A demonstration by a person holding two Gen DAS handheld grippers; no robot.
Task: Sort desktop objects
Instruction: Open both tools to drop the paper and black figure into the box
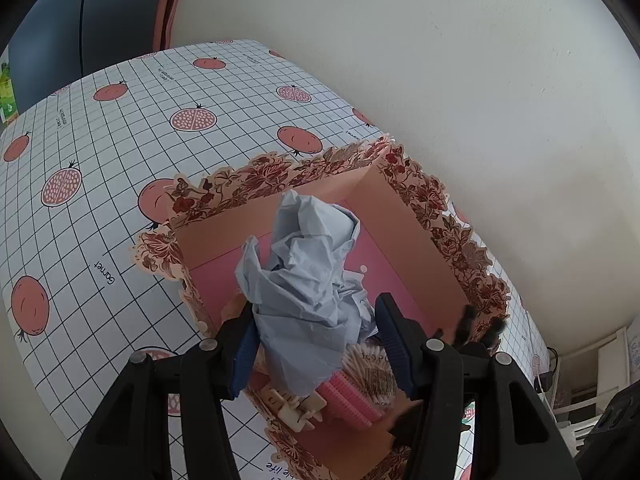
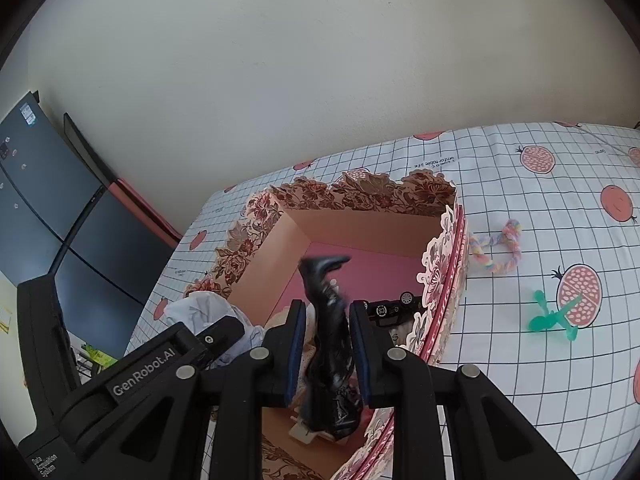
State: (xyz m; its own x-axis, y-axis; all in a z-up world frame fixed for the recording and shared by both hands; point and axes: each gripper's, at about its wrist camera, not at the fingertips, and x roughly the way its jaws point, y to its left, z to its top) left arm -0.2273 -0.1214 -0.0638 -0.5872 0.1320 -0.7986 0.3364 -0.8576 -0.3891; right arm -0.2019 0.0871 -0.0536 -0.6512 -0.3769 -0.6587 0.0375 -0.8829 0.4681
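Over the floral-edged box [image 1: 404, 220] at the desk's [image 1: 120, 152] wall edge, the left gripper [image 1: 316, 344] clamps a crumpled pale-blue paper wad [image 1: 304, 280] half-wide, while the right gripper [image 2: 326, 344], jaws narrow, pinches a glossy black doll boot [image 2: 326, 320] above the box's pink floor.

The left claw [image 1: 316, 344] holds a crumpled pale blue paper [image 1: 304, 280] between its two blue pads; both pads press on the sides of the paper, which stands up above them. The paper hangs over an open box [image 1: 404, 216] with a floral scalloped rim, plain tan inner walls and a pink bottom. Inside the box, below the claw, lie a pink comb-like thing [image 1: 352, 400], a round pack of cotton swabs [image 1: 372, 364] and a small beige clip [image 1: 294, 410]. The box stands near the far right corner of the table [image 1: 100, 208], close to the white wall [image 1: 440, 60]. The table has a grid-pattern cover with pomegranates.
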